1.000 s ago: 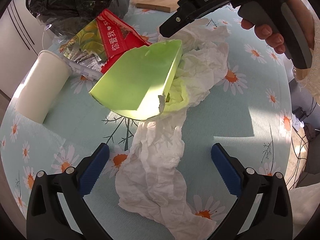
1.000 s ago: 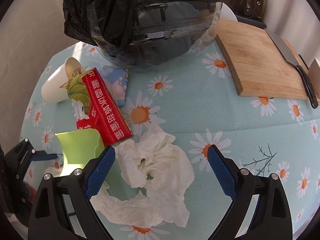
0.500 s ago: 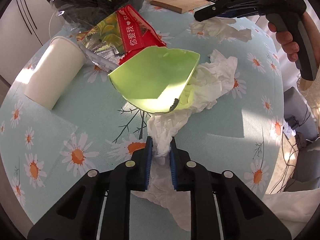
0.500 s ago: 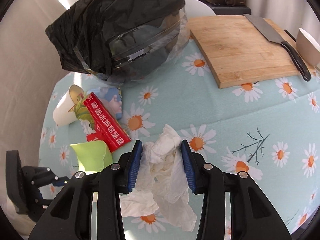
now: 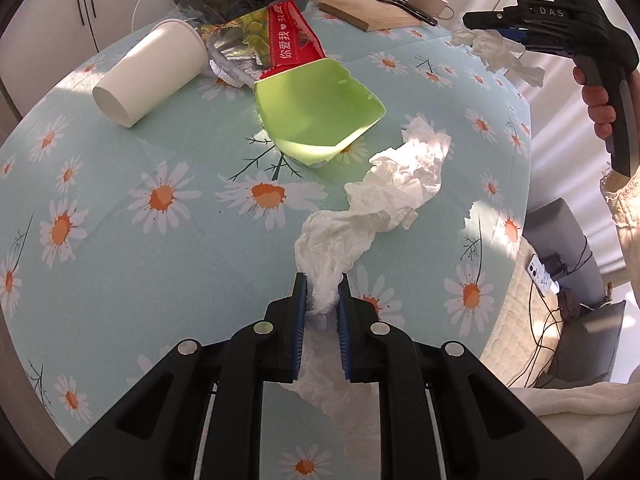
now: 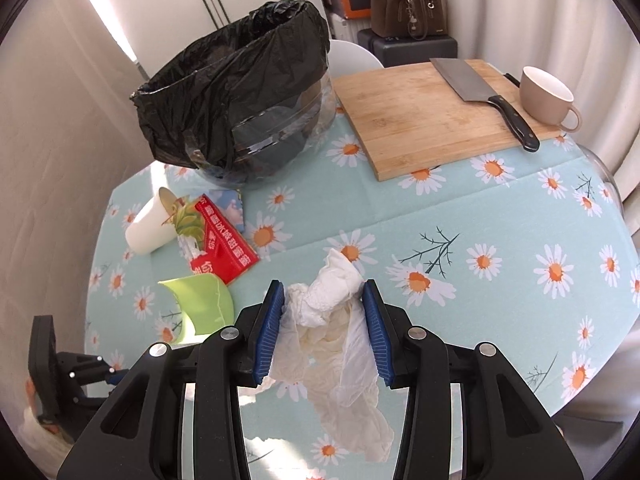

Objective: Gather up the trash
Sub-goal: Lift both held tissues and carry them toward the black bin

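Note:
My left gripper is shut on a long crumpled white tissue that trails up and right from its jaws, above the daisy tablecloth. My right gripper is shut on another crumpled white tissue, lifted above the table; it also shows in the left wrist view. A torn green paper cup, a red wrapper, a foil wrapper and a white paper cup on its side lie on the table. A bin lined with a black bag stands at the back.
A wooden cutting board with a cleaver and a beige mug sit at the back right. The round table's edge falls off to the right, with a mattress and cables on the floor beyond it.
Both grippers closed on tissues and lifted them. The left one pulled its tissue away from the green cup. The right one rose well above the table.

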A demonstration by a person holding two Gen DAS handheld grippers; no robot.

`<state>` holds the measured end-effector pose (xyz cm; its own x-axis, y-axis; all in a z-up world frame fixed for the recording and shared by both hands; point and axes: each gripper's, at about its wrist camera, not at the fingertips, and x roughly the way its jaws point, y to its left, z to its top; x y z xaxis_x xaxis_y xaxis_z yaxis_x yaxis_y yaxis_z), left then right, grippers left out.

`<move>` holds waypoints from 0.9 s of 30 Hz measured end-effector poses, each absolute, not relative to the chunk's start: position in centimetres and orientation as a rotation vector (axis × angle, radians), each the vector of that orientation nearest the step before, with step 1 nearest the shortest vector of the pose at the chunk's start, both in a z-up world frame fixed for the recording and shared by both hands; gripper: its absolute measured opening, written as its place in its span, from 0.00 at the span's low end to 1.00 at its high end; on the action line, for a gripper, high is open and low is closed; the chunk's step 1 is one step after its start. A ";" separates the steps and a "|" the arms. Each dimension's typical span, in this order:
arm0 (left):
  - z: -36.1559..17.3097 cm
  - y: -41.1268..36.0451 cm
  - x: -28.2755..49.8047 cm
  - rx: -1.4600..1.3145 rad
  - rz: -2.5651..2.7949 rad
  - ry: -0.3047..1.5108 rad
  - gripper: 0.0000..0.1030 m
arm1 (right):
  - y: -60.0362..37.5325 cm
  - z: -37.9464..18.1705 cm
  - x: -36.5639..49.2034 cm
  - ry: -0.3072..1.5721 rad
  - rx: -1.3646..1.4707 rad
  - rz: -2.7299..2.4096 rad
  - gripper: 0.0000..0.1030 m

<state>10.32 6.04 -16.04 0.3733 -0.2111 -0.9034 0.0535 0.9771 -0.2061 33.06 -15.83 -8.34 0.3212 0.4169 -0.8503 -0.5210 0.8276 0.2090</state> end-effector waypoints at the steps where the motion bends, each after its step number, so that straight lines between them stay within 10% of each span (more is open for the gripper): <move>1: -16.0 5.7 9.9 -0.150 -0.163 1.174 0.15 | -16.0 -7.9 32.6 1.074 -0.111 0.620 0.37; 27: -8.6 13.5 0.3 -0.125 0.131 0.980 0.15 | -16.1 0.0 21.5 0.922 -0.237 0.612 0.37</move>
